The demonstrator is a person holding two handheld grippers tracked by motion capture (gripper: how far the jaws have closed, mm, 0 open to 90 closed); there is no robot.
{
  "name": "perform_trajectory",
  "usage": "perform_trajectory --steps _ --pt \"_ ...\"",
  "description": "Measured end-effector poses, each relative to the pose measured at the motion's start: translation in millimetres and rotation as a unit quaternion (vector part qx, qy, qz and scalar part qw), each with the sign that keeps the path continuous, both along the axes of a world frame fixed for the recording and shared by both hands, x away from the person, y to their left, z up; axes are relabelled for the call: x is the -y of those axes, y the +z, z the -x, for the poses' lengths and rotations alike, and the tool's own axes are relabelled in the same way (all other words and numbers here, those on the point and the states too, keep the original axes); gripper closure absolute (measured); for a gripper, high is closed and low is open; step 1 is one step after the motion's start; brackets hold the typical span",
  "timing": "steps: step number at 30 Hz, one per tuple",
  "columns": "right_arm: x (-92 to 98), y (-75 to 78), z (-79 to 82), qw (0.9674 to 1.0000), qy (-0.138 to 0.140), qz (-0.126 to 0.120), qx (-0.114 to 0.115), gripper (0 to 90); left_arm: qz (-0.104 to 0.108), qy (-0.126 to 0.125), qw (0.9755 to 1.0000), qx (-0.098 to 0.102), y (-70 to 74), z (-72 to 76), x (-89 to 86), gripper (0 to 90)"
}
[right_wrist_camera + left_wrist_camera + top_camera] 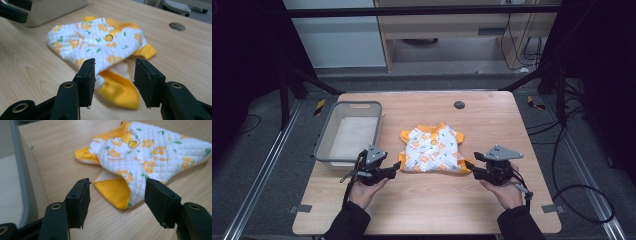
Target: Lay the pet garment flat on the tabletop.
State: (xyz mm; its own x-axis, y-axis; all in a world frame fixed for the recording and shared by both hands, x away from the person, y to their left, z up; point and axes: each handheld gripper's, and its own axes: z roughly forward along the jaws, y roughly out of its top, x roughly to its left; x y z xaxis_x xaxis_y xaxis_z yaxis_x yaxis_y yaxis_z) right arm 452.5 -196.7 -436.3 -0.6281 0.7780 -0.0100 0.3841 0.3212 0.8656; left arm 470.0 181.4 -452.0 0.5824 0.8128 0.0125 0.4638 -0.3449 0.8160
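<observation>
Here, two hand-held grippers flank a small quilted garment [432, 148] on a wooden table [422, 205].

The garment, white with orange flowers and yellow trim, lies flat just right of the grey bin [348, 132]. The left gripper [396, 168] sits at the garment's near left corner, the right gripper [468, 164] at its near right corner; both have jaws spread wide, holding nothing, with a yellow hem between them.

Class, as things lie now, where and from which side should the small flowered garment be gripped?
Probably by the garment's two near yellow corners: left hand-held gripper from its left, right hand-held gripper from its right. Both are open, and the corners lie flat, sticking out towards them.
</observation>
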Motion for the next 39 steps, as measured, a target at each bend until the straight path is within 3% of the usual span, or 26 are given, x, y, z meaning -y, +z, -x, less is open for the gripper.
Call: perform_trajectory --steps 2,6,17,21,23,24,26,28,32,38,39 --pt "0.4 -10.1 1.4 1.0 0.004 0.0 -0.008 51.0 -0.003 -0.003 1.0 -0.006 -8.1 -0.9 1.6 36.9" --pt "-1.6 -29.9 -2.8 0.9994 0.007 0.012 -0.033 50.7 -0.042 -0.014 0.9989 -0.015 -18.4 -5.7 10.0 36.6" --pt "-15.7 -53.2 -15.6 0.9977 0.016 0.036 -0.055 52.7 -0.058 -0.039 0.9971 -0.03 -38.4 -15.5 30.6 42.2" --pt "-23.0 -57.7 -18.4 0.9969 0.025 0.05 -0.054 57.8 -0.062 -0.047 0.9962 -0.04 -41.4 -16.1 35.2 51.5" --pt "-26.7 -58.8 -19.5 0.9963 0.026 0.06 -0.056 66.5 -0.063 -0.05 0.9959 -0.041 -43.0 -16.2 37.4 60.9" --pt "-28.5 -58.2 -19.3 0.9954 0.029 0.065 -0.065 75.2 -0.074 -0.046 0.9953 -0.042 -44.3 -16.4 40.1 70.5" --pt "-28.8 -58.0 -18.9 0.9952 0.029 0.065 -0.067 78.6 -0.075 -0.045 0.9954 -0.04 -44.3 -16.4 40.7 73.7" --pt "-28.6 -56.4 -17.6 0.9946 0.031 0.065 -0.074 82.4 -0.07 -0.049 0.9953 -0.045 -42.5 -16.2 40.2 80.1" --pt "-27.1 -52.2 -16.2 0.9949 0.035 0.059 -0.073 82.9 -0.064 -0.055 0.9954 -0.046 -36.0 -12.4 39.2 82.0" --pt "-16.7 -28.7 1.5 0.9966 0.055 0.011 -0.061 82.9 -0.012 -0.081 0.996 -0.035 1.1 7.5 28.2 82.8" --pt "-16.7 -28.7 1.5 0.9966 0.055 0.011 -0.061 82.9 -0.012 -0.081 0.996 -0.035 1.1 7.5 28.2 82.8"
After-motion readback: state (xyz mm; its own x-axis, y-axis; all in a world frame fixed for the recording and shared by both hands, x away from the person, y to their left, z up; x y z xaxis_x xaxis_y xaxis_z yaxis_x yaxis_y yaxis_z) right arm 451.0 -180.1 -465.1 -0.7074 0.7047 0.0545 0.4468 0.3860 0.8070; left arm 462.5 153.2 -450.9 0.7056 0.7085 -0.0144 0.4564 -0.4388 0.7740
